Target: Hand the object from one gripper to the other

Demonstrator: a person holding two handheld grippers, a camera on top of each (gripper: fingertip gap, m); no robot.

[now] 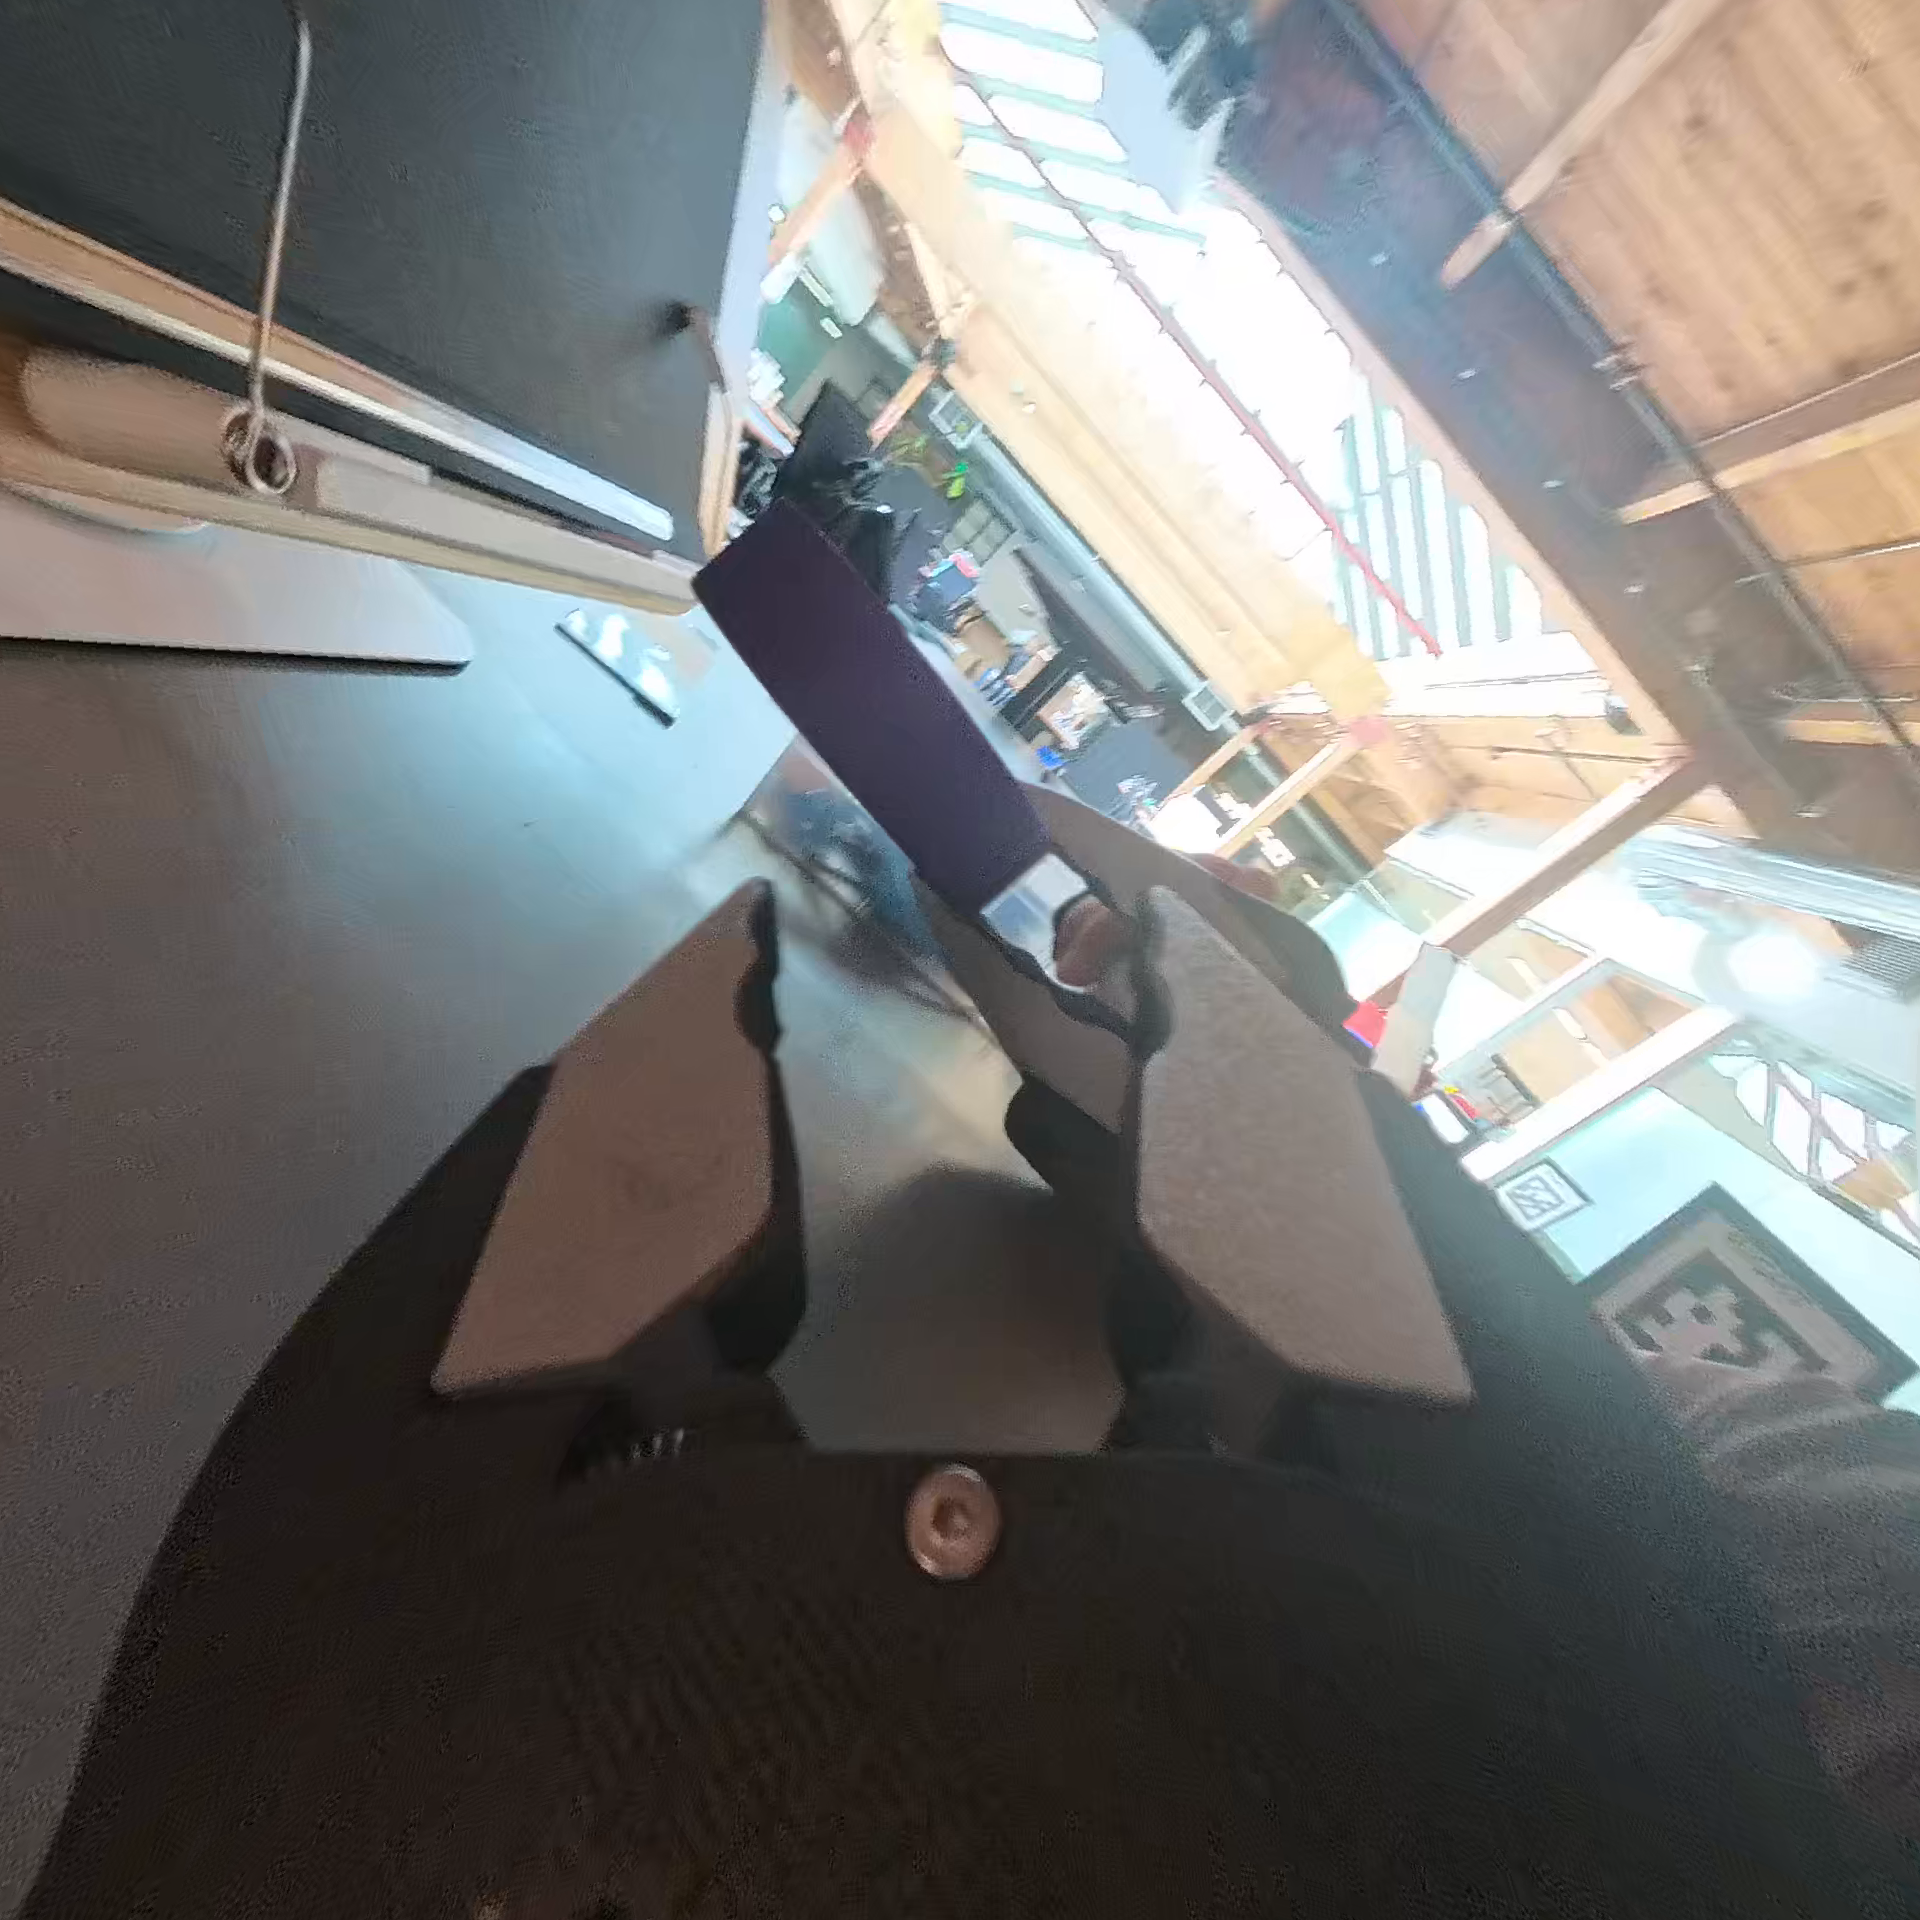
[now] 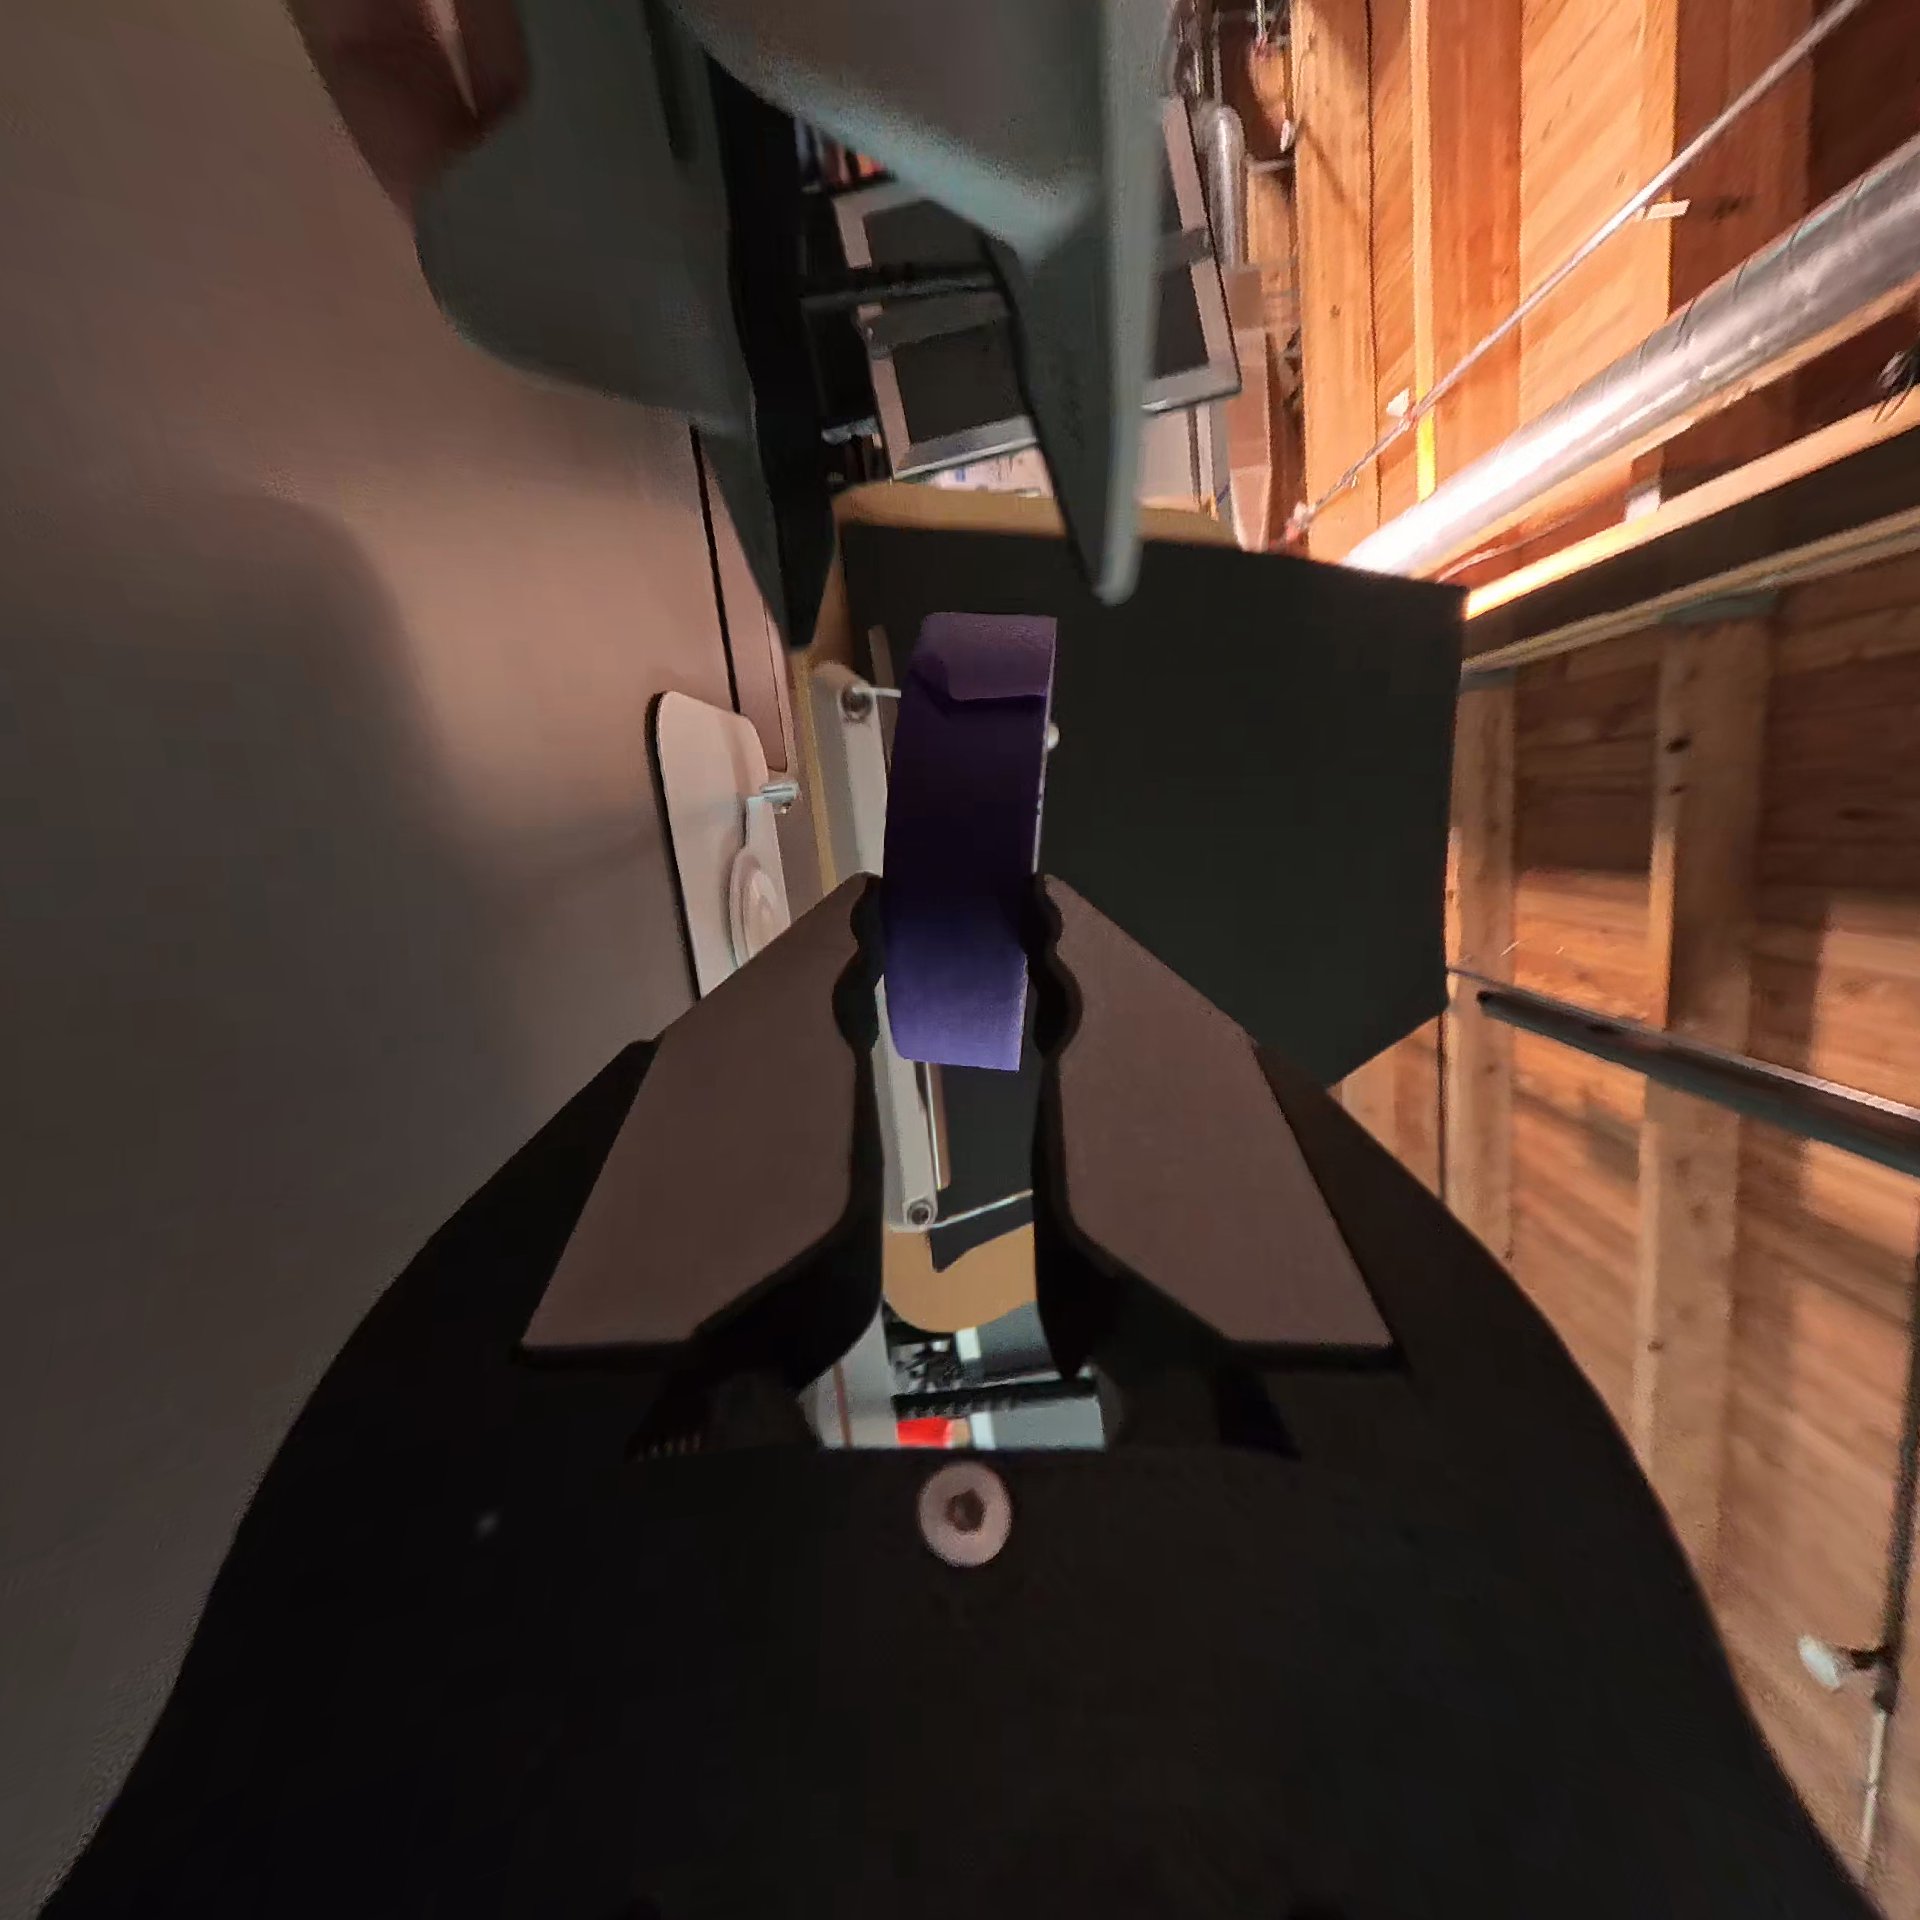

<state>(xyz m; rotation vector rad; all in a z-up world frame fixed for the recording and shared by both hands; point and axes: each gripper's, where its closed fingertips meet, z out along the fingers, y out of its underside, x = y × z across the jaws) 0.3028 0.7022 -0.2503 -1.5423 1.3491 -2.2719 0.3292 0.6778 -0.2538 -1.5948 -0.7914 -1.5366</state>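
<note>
Right gripper (image 2: 956, 935) clamps purple tape roll (image 2: 961, 831) edge-on between its fingertips, left gripper (image 1: 956, 935) spread wide, empty, roll just beyond its tips.

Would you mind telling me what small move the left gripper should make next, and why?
Probably bring the left gripper around the free end of the purple tape roll and close. Its jaws stand open and empty with the roll just beyond them, while the right gripper is clamped on the roll's near part.
</note>
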